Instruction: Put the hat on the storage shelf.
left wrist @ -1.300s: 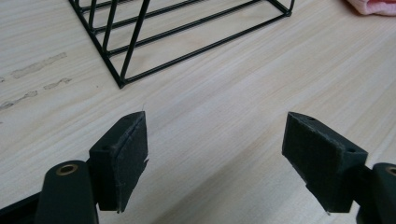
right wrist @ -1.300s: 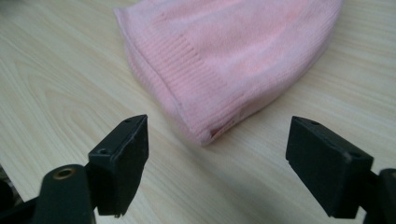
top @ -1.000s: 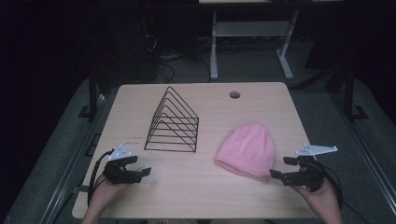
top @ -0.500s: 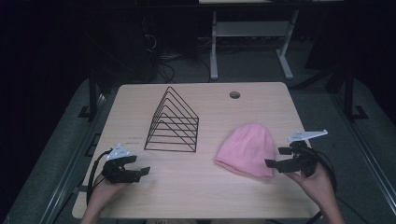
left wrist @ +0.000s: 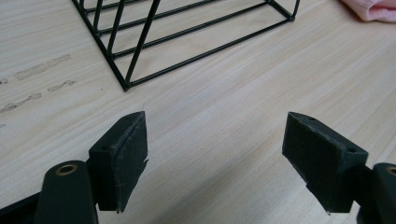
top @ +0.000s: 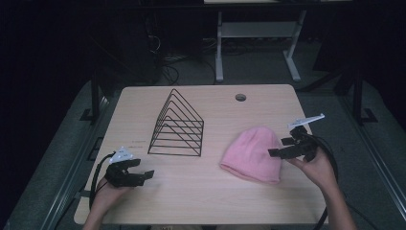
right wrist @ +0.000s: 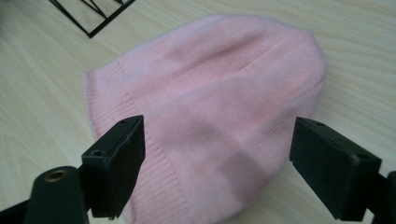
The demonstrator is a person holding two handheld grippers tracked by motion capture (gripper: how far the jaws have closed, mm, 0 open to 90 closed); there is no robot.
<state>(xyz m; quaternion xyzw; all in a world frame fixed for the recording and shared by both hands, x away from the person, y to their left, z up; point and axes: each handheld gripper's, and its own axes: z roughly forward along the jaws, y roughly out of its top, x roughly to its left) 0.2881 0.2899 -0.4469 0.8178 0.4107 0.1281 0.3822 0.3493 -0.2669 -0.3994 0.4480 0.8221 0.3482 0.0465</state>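
At a pale wood-grain table (top: 206, 201), we hold a black two-jaw gripper in each hand. Our right gripper (top: 274, 153) hangs over the right-hand edge of a soft pink ribbed knit beanie (top: 253, 154), its jaws spread wide and clasping nothing. In the right gripper view the beanie (right wrist: 205, 107) lies flat on the tabletop just ahead of the two black pads (right wrist: 119, 161), its ribbed band turned toward the camera and its rounded crown pointing away; whether a pad touches the knit we cannot tell. The beanie sits on the right half of the table, near its front edge, well apart from our left hand.

Our left gripper (top: 143, 177) rests low near the front left corner of the table, jaws likewise parted and empty. The left gripper view shows bare wood (left wrist: 219, 116) between its pads (left wrist: 123, 156), with the near corner of a black wire triangular file rack (left wrist: 187, 42) just beyond them and a sliver of pink at the top right.

The rack (top: 178, 125) stands upright in the middle of the table, left of the beanie and apart from it. A small round grommet hole (top: 241, 97) marks the far edge of the tabletop.
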